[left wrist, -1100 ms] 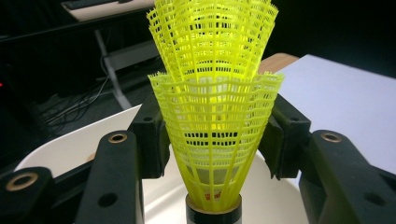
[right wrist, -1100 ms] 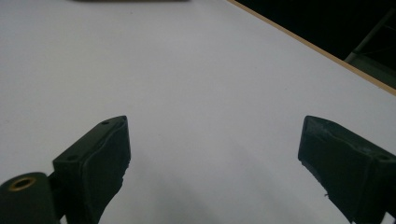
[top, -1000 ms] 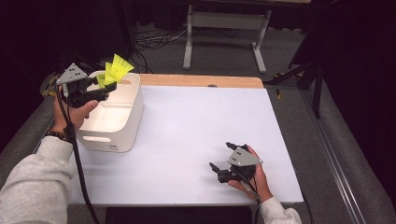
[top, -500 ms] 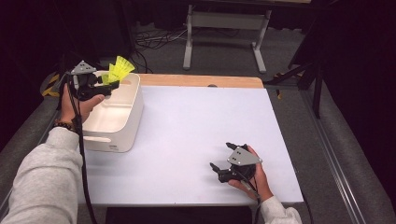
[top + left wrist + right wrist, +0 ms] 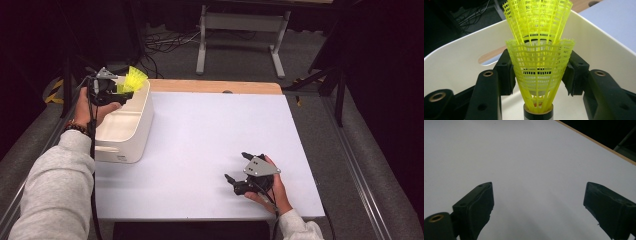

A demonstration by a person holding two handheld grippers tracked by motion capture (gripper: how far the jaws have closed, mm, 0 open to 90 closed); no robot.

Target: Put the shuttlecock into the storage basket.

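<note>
The left gripper (image 5: 539, 82) was clamped on two nested yellow plastic-mesh shuttlecocks (image 5: 539, 62), its pads pressing the lower skirt from both sides. The pair was held over the far end of the white rectangular plastic bin (image 5: 131, 131), inside its rim. Red print on the lower shuttlecock's cork band was too small to read. The right gripper (image 5: 235, 170) rested on the white tabletop (image 5: 210, 135), well apart from the bin, jaws wide and empty.
</note>
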